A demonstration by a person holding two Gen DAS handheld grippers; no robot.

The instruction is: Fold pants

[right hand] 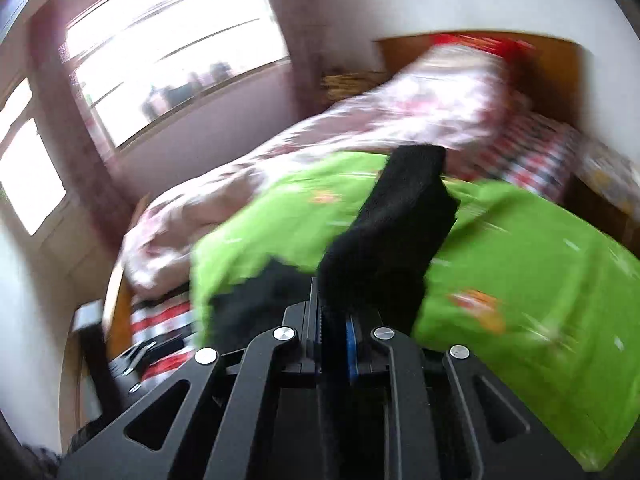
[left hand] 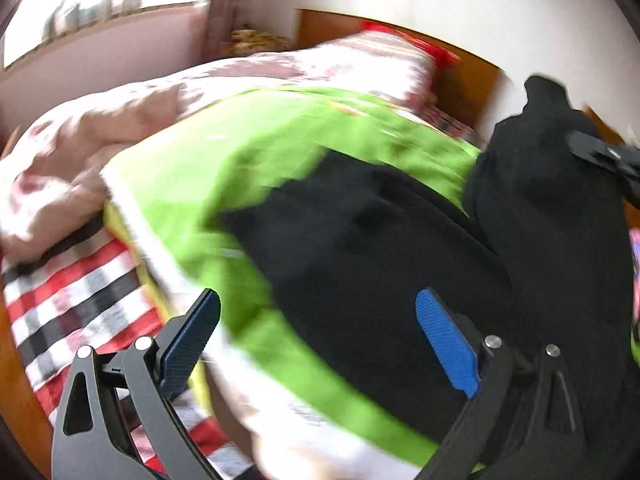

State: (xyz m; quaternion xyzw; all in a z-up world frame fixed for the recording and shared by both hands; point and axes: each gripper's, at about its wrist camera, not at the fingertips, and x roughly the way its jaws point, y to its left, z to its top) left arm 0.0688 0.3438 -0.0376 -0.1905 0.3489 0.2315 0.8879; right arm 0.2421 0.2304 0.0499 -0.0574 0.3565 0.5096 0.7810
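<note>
both views are motion-blurred, so we report only coarse detail. our left gripper (left hand: pixel 320 340) has its blue-padded fingers (left hand: pixel 446 342) spread wide apart and grips nothing; it sits above the black pants (left hand: pixel 360 248), which lie on a green blanket (left hand: pixel 208 160) on the bed. our right gripper (right hand: pixel 334 328) has its fingers together, clamped on a raised fold of the pants (right hand: pixel 392 240) (the cloth stands up and away from the fingers in the right wrist view). in the left wrist view that lifted part (left hand: pixel 552 184) rises at the right side, with the right gripper (left hand: pixel 612 160) on it. the rest of the pants remains flat on the blanket. beside the green blanket lies a pink floral quilt (left hand: pixel 80 140), and beneath both a red, black and white checked sheet (left hand: pixel 76 300). a wooden headboard (right hand: pixel 560 76) stands at the far end, and a bright window (right hand: pixel 172 48) is in the wall to the left.
</note>
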